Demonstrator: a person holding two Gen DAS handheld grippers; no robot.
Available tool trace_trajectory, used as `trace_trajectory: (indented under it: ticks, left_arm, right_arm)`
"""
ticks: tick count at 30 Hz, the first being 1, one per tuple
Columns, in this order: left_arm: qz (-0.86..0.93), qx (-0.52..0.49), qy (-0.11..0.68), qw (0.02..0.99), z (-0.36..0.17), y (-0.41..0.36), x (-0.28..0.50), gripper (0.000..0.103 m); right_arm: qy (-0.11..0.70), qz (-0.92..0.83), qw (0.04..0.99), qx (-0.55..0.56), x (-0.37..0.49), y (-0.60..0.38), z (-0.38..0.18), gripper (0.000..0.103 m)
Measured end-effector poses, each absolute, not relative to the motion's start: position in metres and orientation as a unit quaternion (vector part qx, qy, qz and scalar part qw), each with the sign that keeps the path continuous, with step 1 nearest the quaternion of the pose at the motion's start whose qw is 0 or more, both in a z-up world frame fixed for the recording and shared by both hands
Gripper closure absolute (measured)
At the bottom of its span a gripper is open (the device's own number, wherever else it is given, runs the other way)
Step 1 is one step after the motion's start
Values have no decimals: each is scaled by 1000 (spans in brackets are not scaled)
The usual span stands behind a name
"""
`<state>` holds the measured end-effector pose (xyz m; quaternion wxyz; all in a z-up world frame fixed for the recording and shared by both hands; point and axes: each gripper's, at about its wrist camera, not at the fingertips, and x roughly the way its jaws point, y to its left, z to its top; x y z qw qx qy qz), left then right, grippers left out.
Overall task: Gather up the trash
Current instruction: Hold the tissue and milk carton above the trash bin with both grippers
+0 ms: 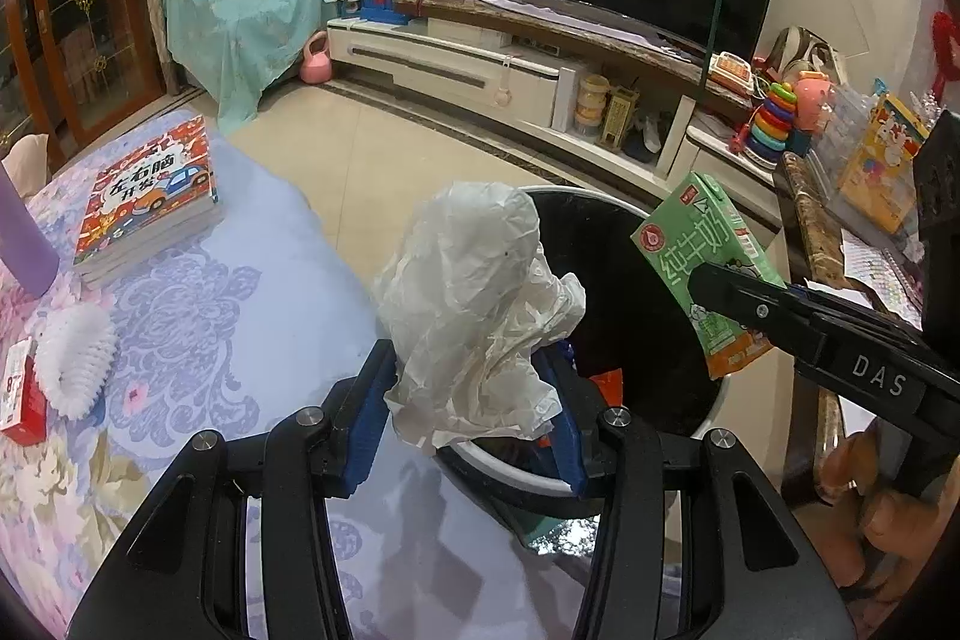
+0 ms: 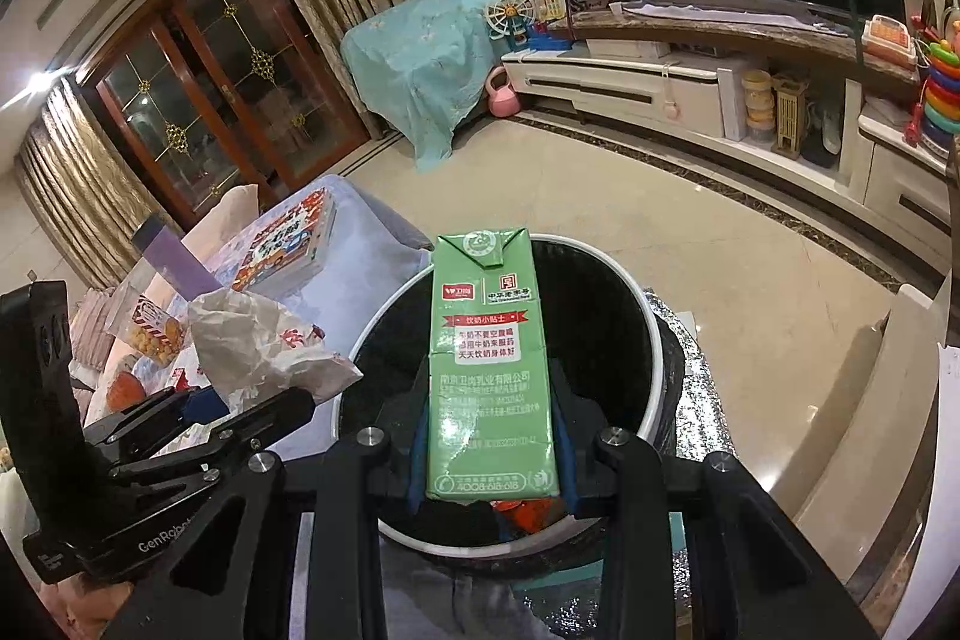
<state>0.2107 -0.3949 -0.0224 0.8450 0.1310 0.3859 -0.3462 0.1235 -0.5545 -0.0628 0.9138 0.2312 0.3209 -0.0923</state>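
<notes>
My left gripper (image 1: 474,403) is shut on a crumpled white paper wrapper (image 1: 474,304), held at the near rim of a round white bin with a black liner (image 1: 636,244). The wrapper (image 2: 264,346) and left gripper (image 2: 240,412) also show at the left of the right wrist view, beside the bin. My right gripper (image 2: 489,436) is shut on a green milk carton (image 2: 489,376), held lengthwise over the bin's (image 2: 654,376) opening. That carton (image 1: 708,256) hangs above the bin's right side in the left wrist view, with the right gripper (image 1: 738,304) reaching in from the right. Red scraps lie inside the bin.
A table with a lilac floral cloth (image 1: 252,292) lies left of the bin, carrying a stack of children's books (image 1: 150,196), a white brush (image 1: 75,358) and a red box (image 1: 21,400). A TV cabinet (image 1: 480,64) runs along the far wall beyond tiled floor. A hand (image 1: 888,520) holds the right gripper.
</notes>
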Motion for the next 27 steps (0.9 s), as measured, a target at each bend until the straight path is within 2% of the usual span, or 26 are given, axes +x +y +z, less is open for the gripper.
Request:
trace_trajectory:
  ticks: [27]
  left_arm:
    - [-361,153,406,825,-39,-429,221,57]
  right_arm:
    - [338,-101,904,241,141,-575,-74,71]
